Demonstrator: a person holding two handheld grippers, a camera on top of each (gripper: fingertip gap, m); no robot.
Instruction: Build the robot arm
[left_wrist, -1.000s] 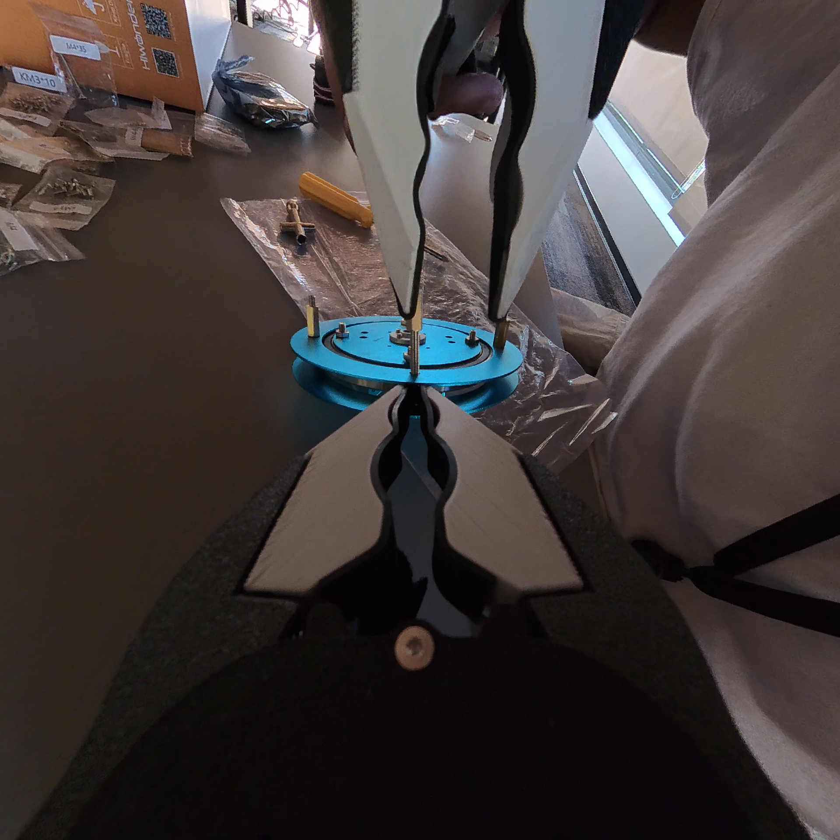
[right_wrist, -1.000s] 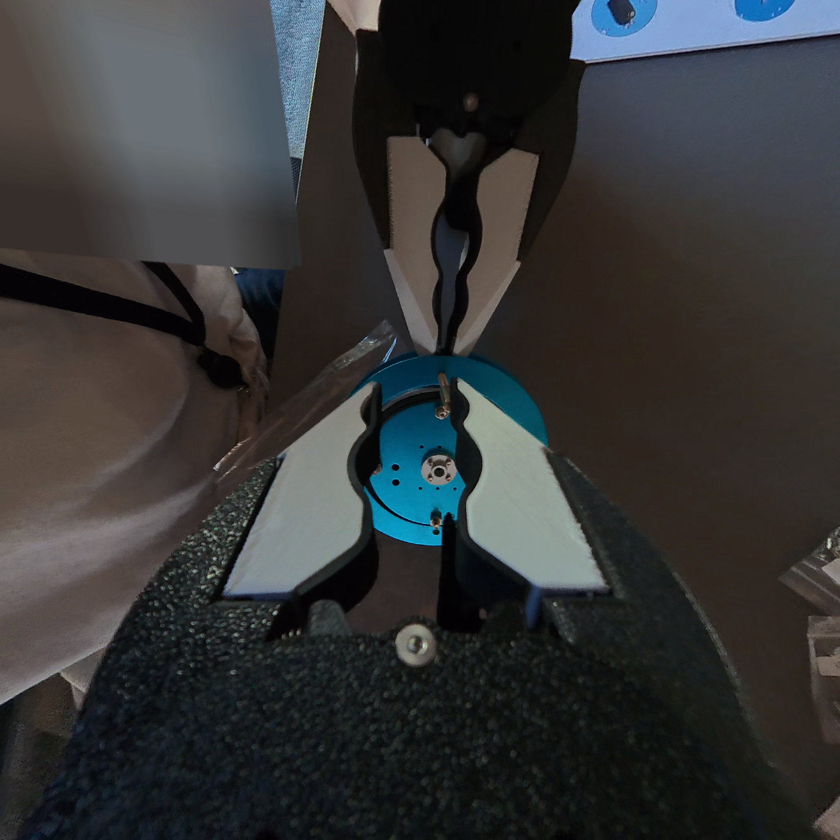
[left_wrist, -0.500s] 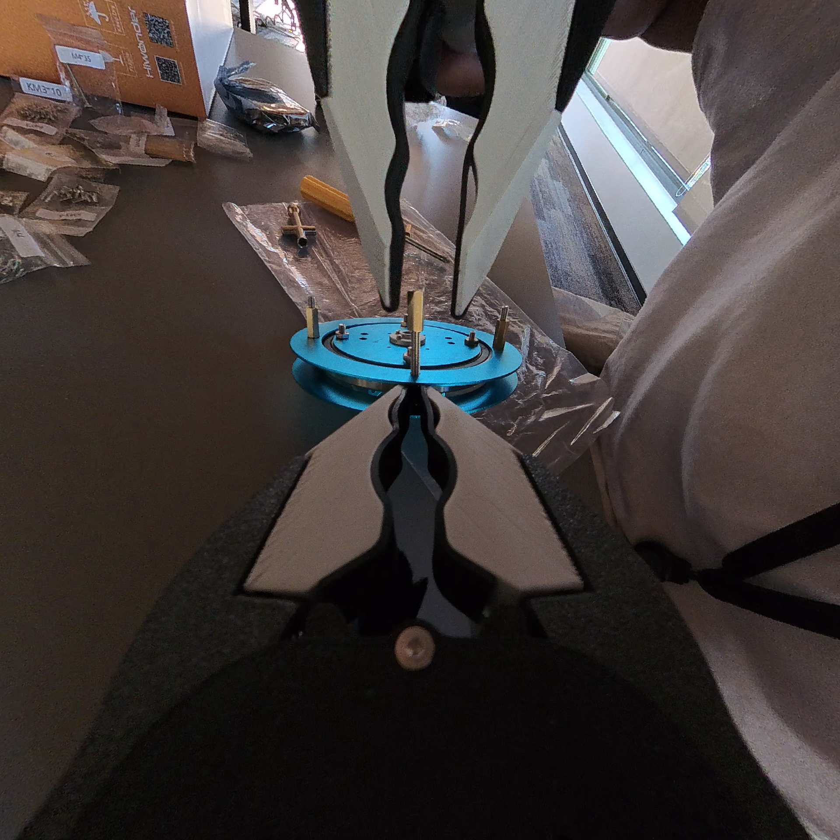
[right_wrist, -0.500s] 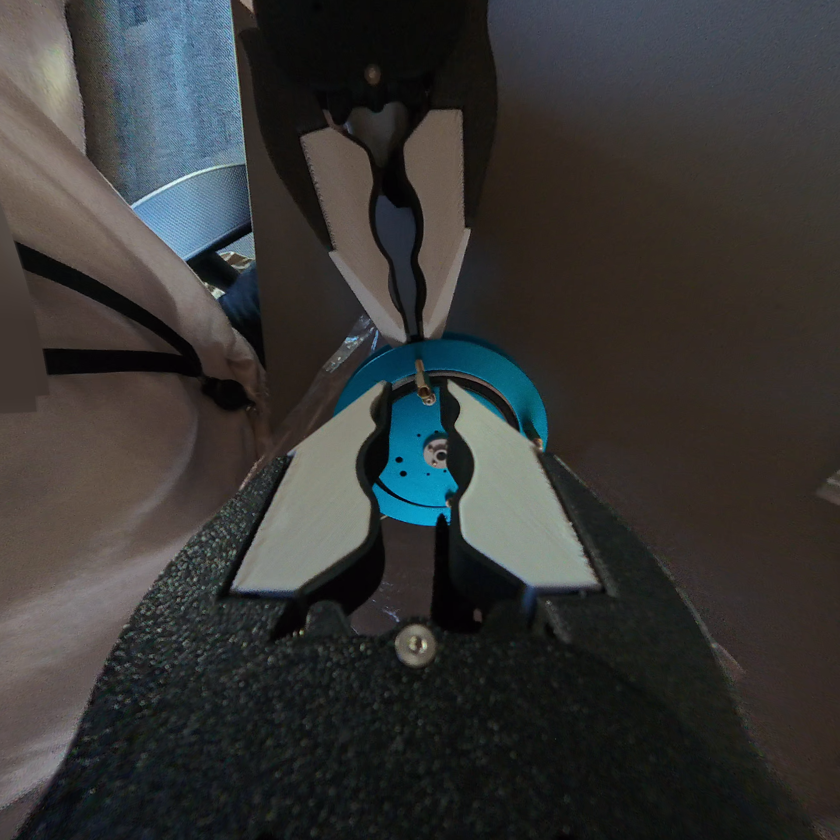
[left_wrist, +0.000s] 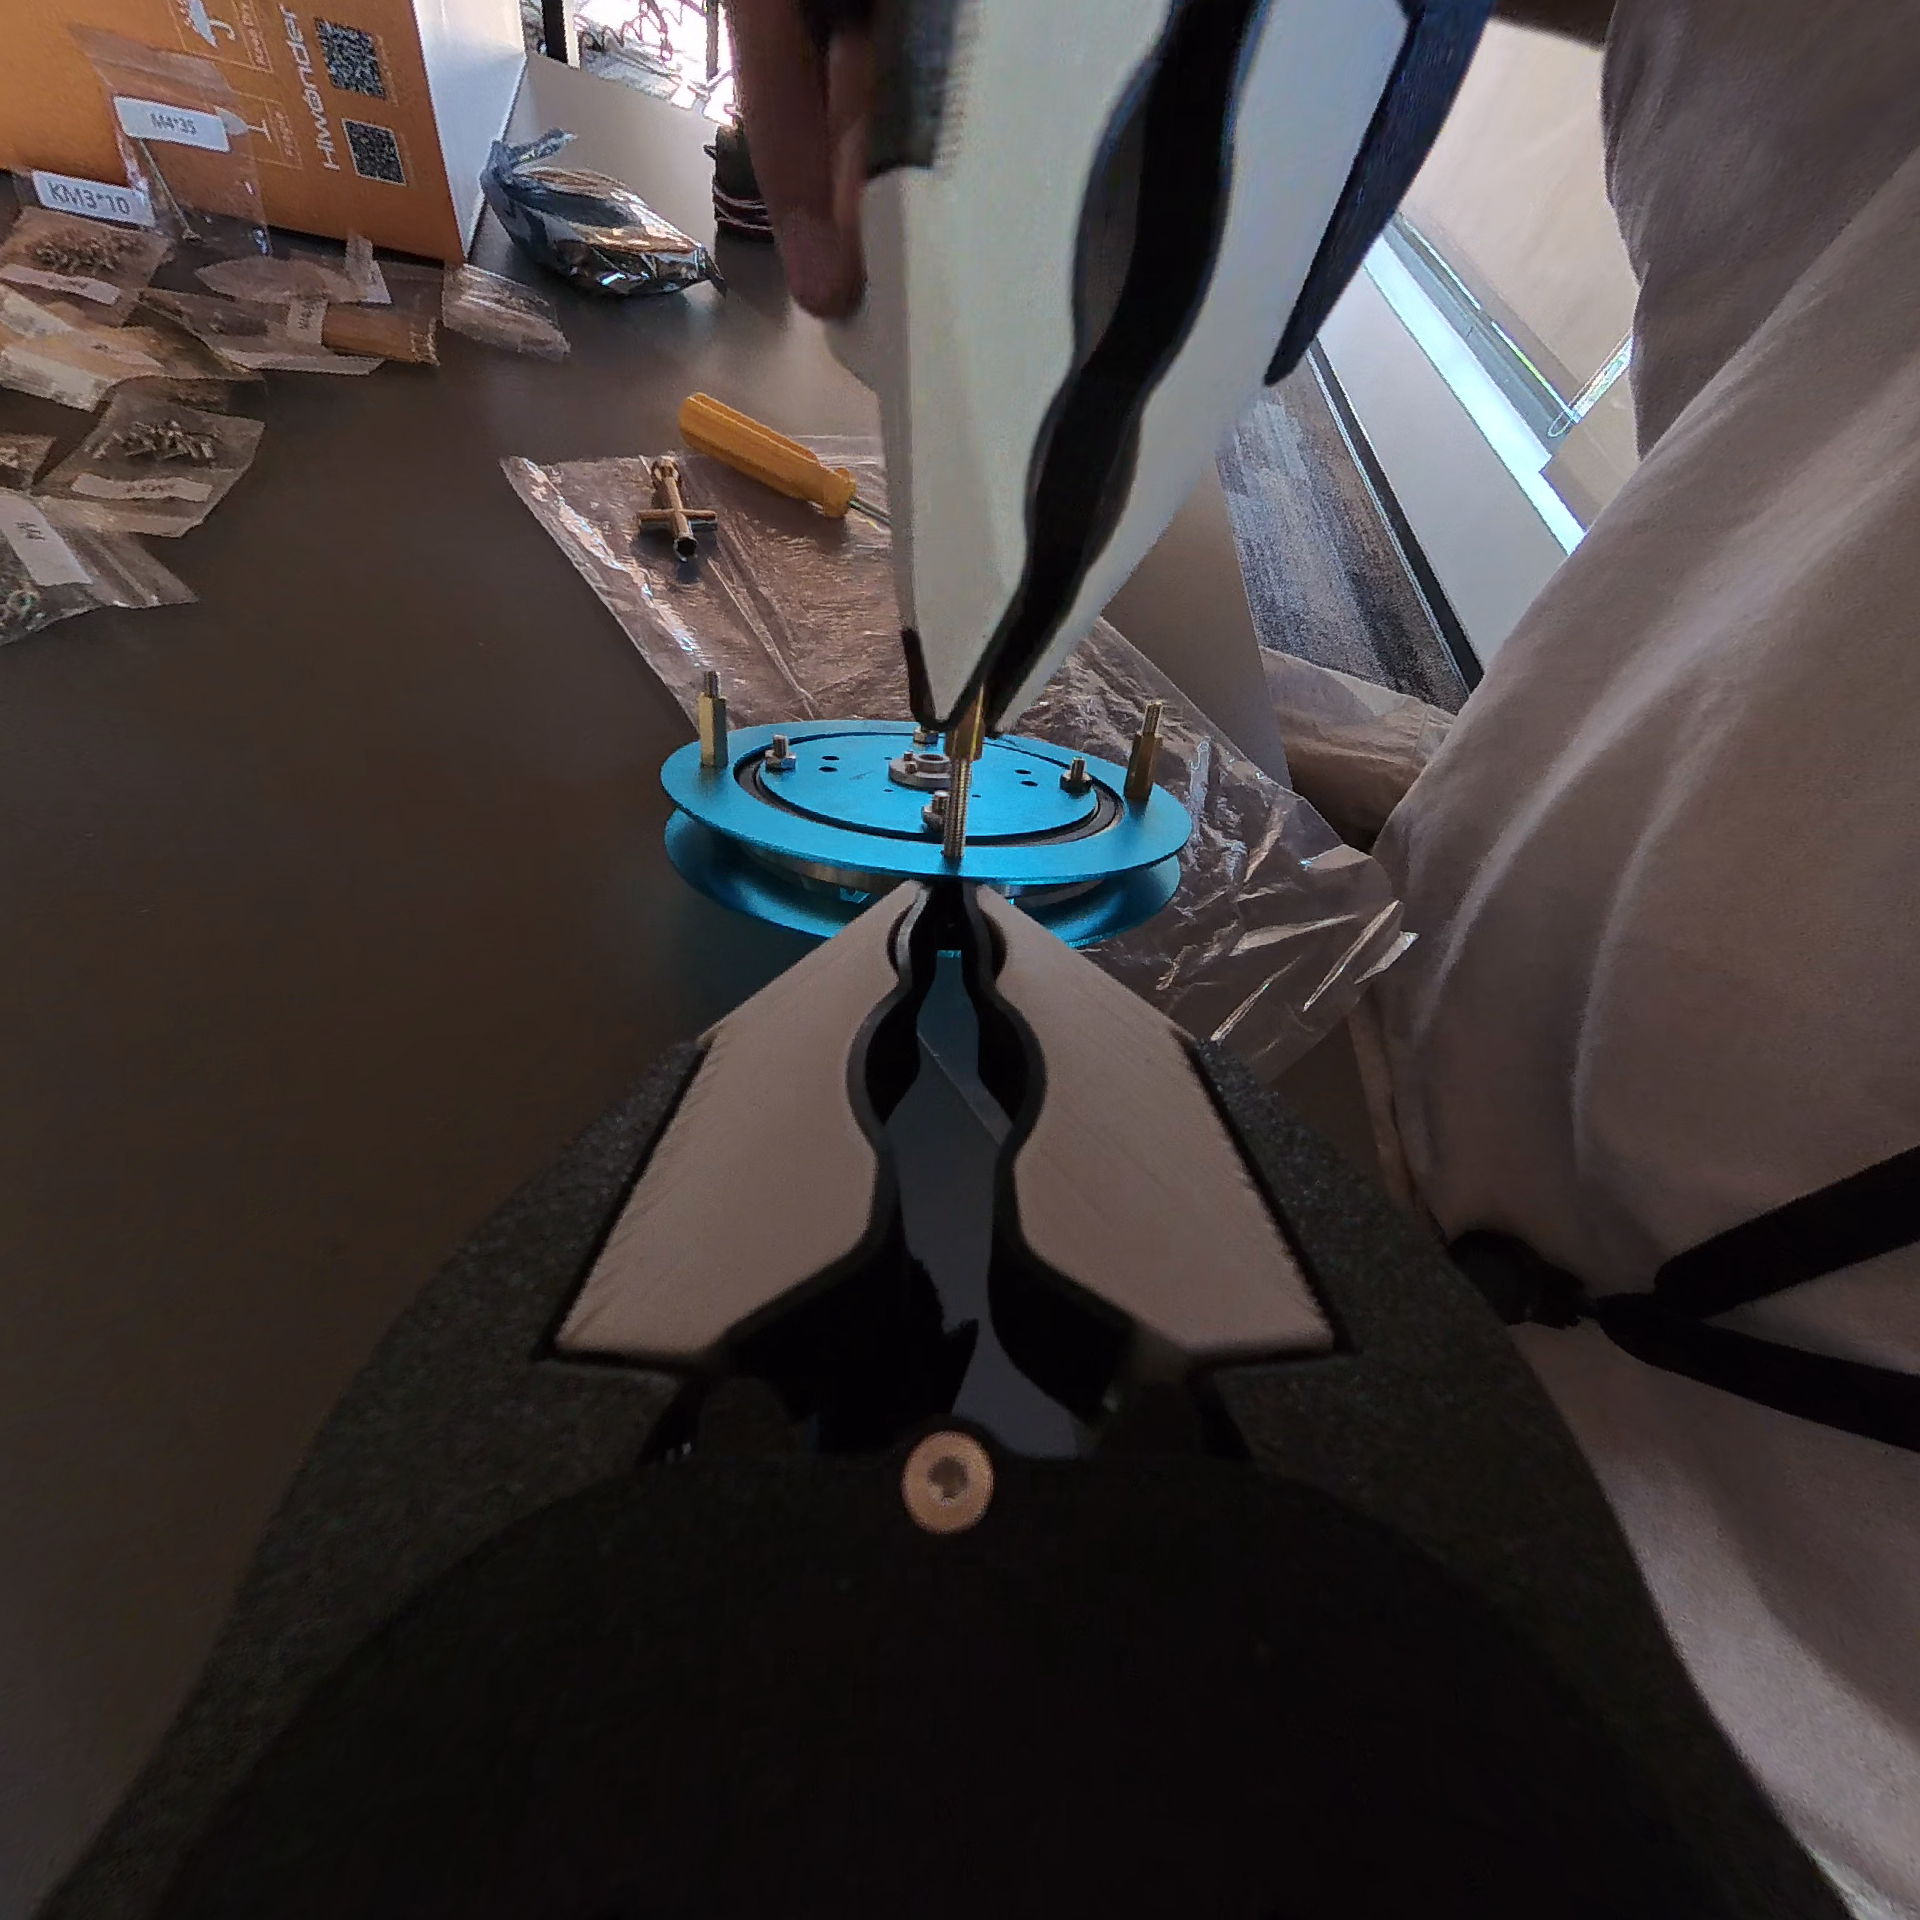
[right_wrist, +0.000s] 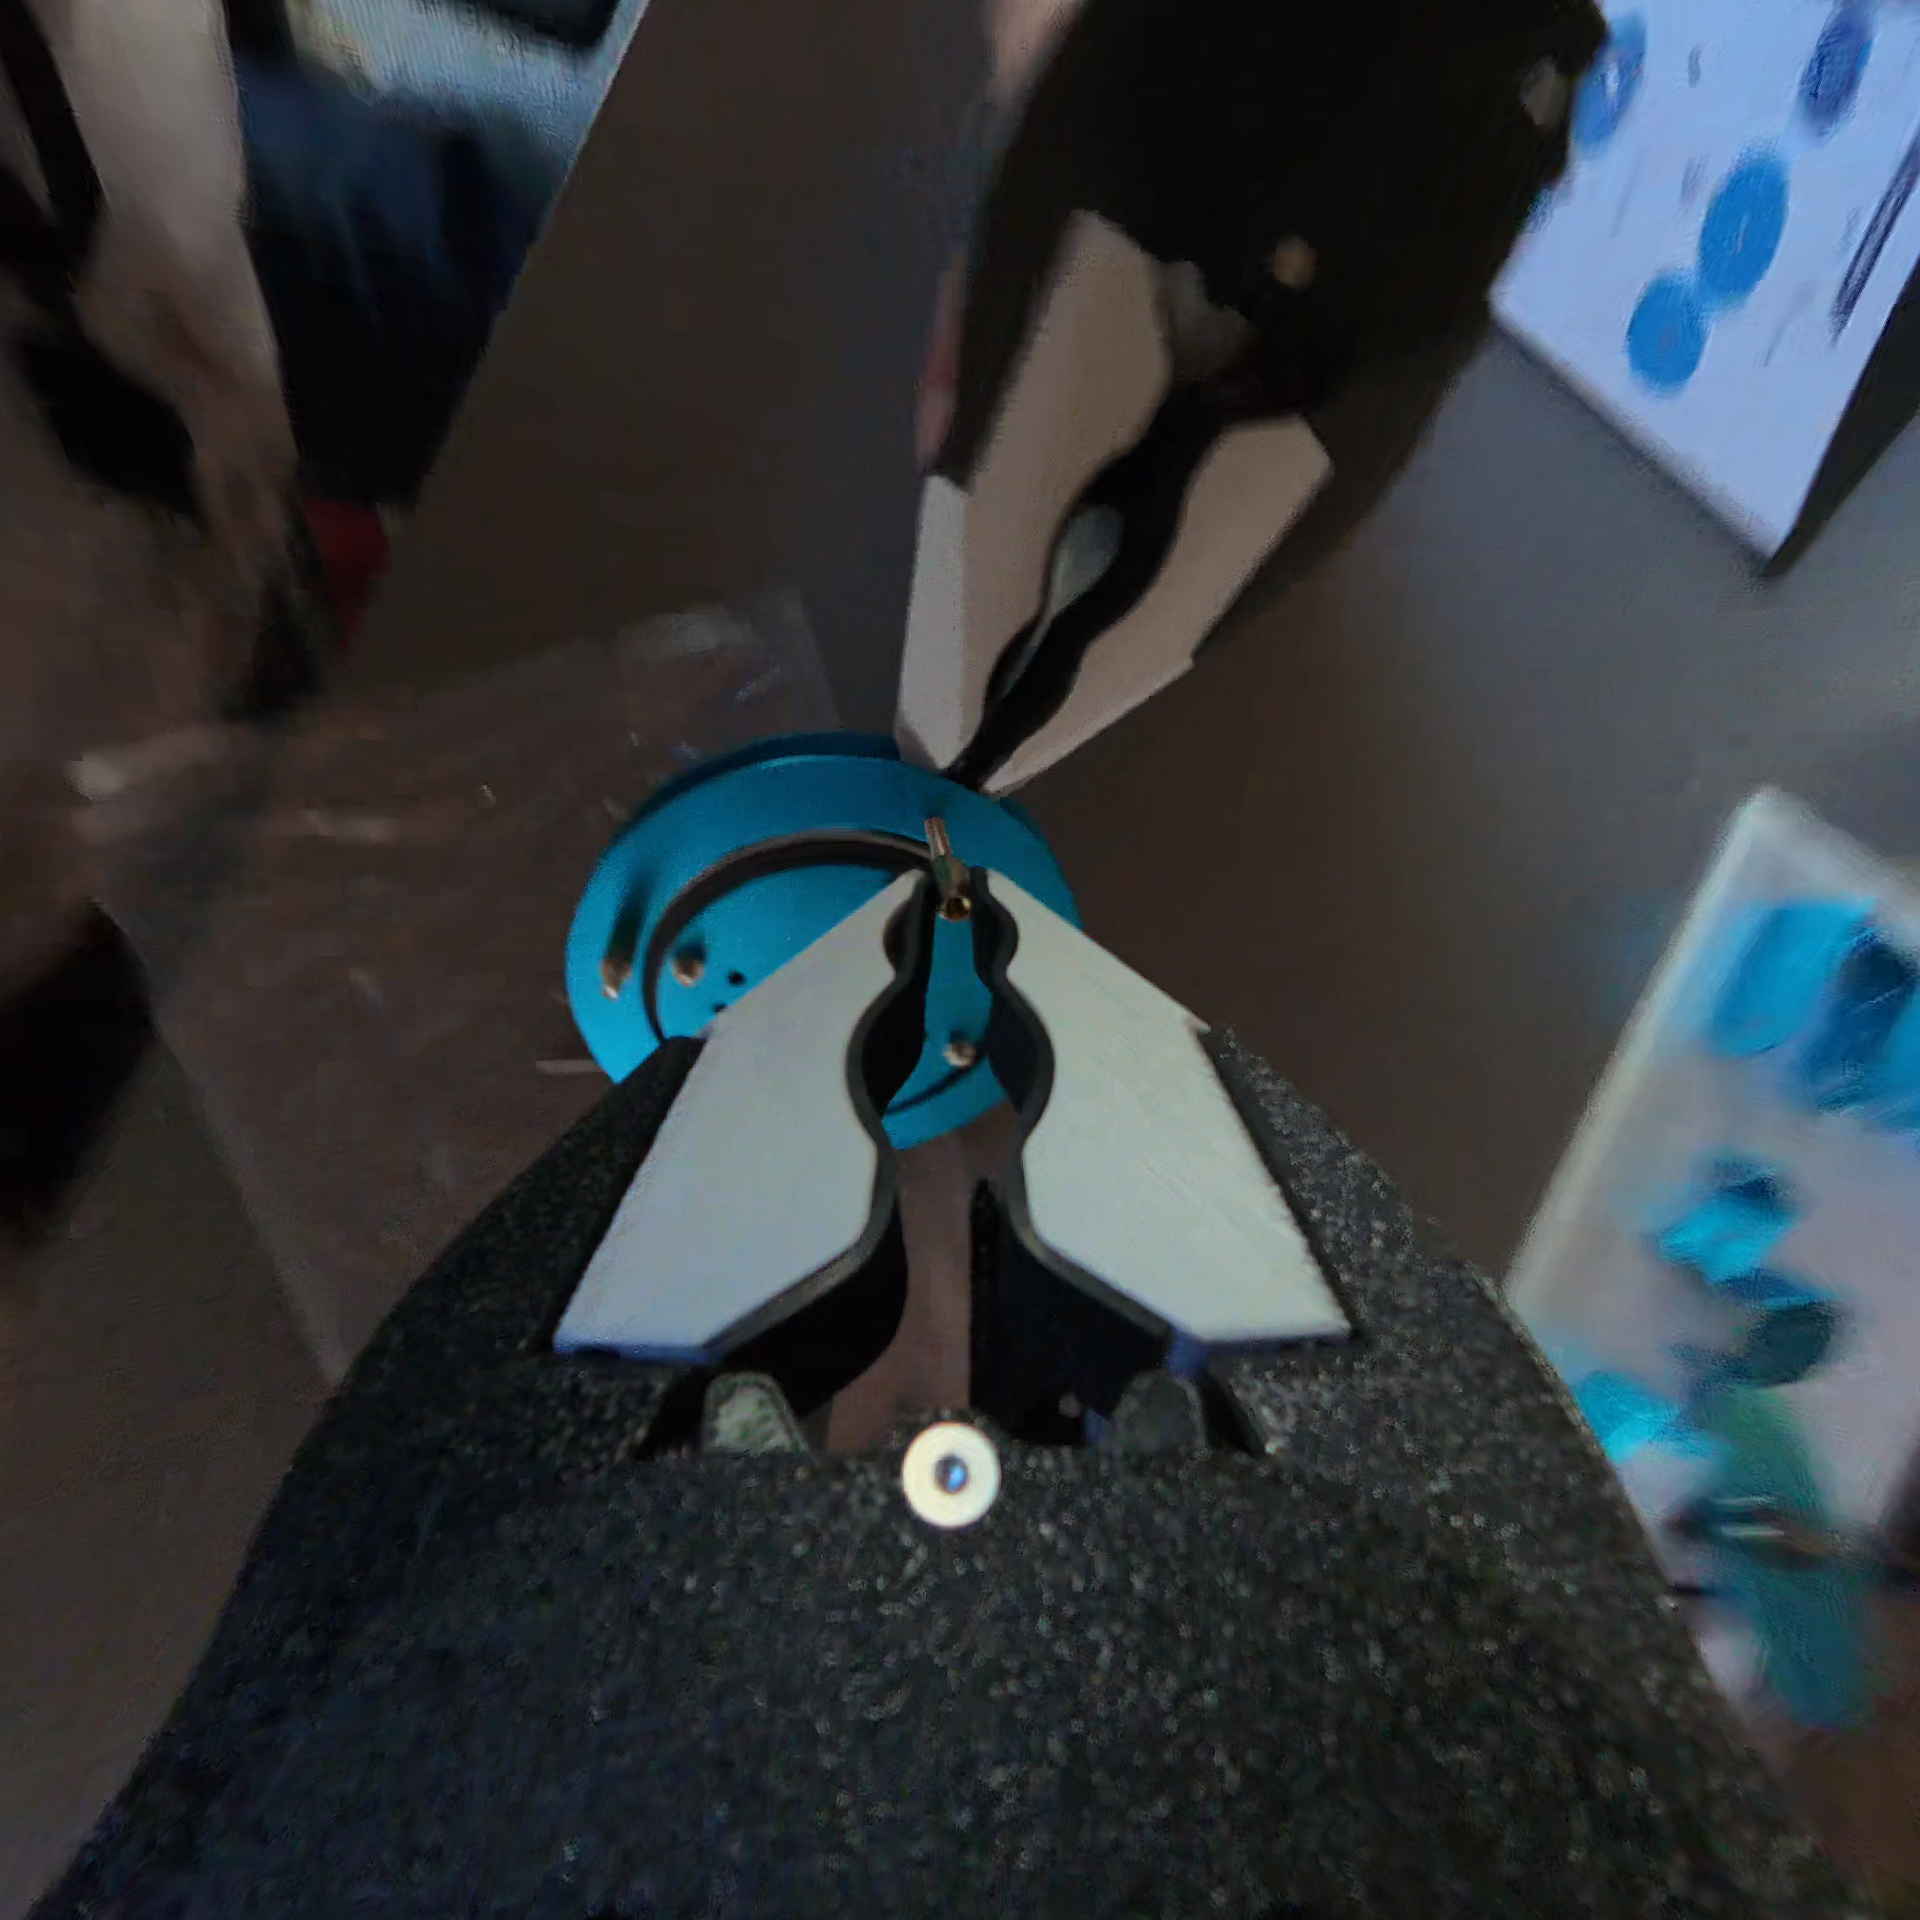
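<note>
Right gripper (left_wrist: 961, 717) pinches the brass standoff (left_wrist: 964, 774) upright at the blue turntable's (left_wrist: 790, 831) near rim; left gripper (left_wrist: 940, 896), pressed together, grips that rim just below.

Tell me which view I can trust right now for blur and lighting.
Left wrist view: sharp on the blue disc and its brass standoffs, with bright window glare at upper right; only the right claw above is slightly smeared. Right wrist view: heavy motion blur at the edges, dim table, disc still readable.
</note>
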